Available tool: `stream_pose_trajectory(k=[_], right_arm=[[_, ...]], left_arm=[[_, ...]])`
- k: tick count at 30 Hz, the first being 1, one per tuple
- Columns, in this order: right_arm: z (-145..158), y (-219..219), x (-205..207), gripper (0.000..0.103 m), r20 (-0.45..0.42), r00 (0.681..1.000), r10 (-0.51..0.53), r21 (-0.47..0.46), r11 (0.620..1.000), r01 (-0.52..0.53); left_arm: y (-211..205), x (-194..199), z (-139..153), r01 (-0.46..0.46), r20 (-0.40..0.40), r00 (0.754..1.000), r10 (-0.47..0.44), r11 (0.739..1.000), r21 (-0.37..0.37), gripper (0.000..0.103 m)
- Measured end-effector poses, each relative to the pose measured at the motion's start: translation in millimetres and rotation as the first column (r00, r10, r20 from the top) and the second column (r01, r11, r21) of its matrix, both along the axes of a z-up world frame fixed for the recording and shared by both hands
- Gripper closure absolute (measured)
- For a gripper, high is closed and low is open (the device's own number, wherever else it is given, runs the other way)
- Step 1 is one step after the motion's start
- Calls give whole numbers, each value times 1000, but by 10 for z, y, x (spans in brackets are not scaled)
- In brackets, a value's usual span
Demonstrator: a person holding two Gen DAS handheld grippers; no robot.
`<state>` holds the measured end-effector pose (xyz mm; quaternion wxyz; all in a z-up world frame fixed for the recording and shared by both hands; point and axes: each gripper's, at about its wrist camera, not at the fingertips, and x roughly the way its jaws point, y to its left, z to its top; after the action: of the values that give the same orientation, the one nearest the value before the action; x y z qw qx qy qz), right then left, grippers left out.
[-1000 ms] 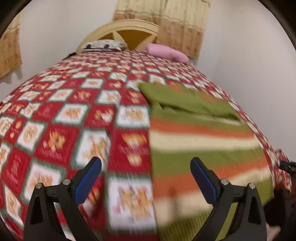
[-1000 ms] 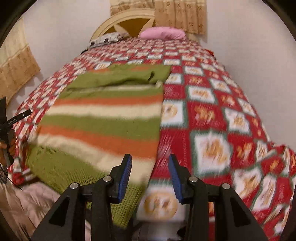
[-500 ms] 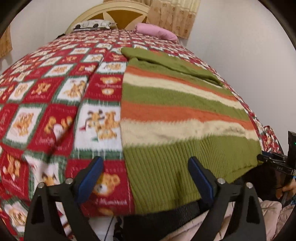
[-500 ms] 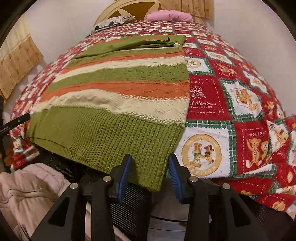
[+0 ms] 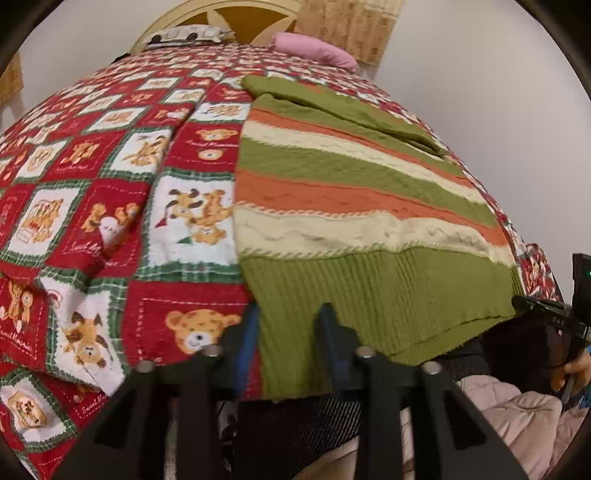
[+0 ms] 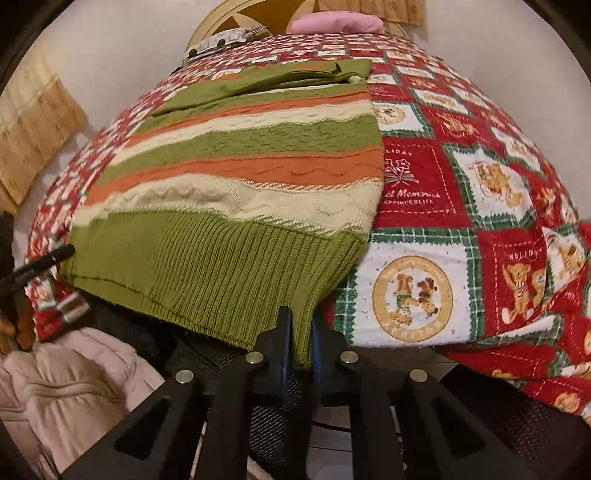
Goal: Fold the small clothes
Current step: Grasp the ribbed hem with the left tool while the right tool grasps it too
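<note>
Two hem corners of the sweater [image 6: 236, 177], pinched by left gripper [image 5: 286, 343] and right gripper [image 6: 297, 341], which we should lift evenly off the bed [image 5: 110, 184].

A bed [image 5: 110, 206] is carrying everything here, and a red, white and green patchwork quilt [image 6: 461, 229] printed with teddy bears is covering it from the near edge up to the headboard [image 5: 221, 14]. A striped knit sweater [image 5: 351, 206] in green, orange and cream is lying flat on the quilt, its ribbed green hem [image 6: 221, 273] hanging slightly over the near edge of the bed. At the sweater's far end a plain green part is lying folded across it. Far back, a pink pillow [image 6: 336, 24] and a spotted white pillow [image 5: 184, 35] are resting against the headboard, side by side.
</note>
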<state>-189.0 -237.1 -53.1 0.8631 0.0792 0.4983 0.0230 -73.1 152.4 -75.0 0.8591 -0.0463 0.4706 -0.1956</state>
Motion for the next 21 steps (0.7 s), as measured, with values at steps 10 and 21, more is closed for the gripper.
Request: stream_pose_trajectory(k=[10, 21], right_arm=[[248, -118, 17, 95, 44, 999, -31, 204, 979, 21], [632, -302, 526, 95, 148, 987, -56, 314, 949, 7]], left_arm=[[-40, 82, 215, 62, -5, 998, -62, 998, -24, 97], [-173, 640, 457, 91, 38, 995, -87, 991, -102, 97]])
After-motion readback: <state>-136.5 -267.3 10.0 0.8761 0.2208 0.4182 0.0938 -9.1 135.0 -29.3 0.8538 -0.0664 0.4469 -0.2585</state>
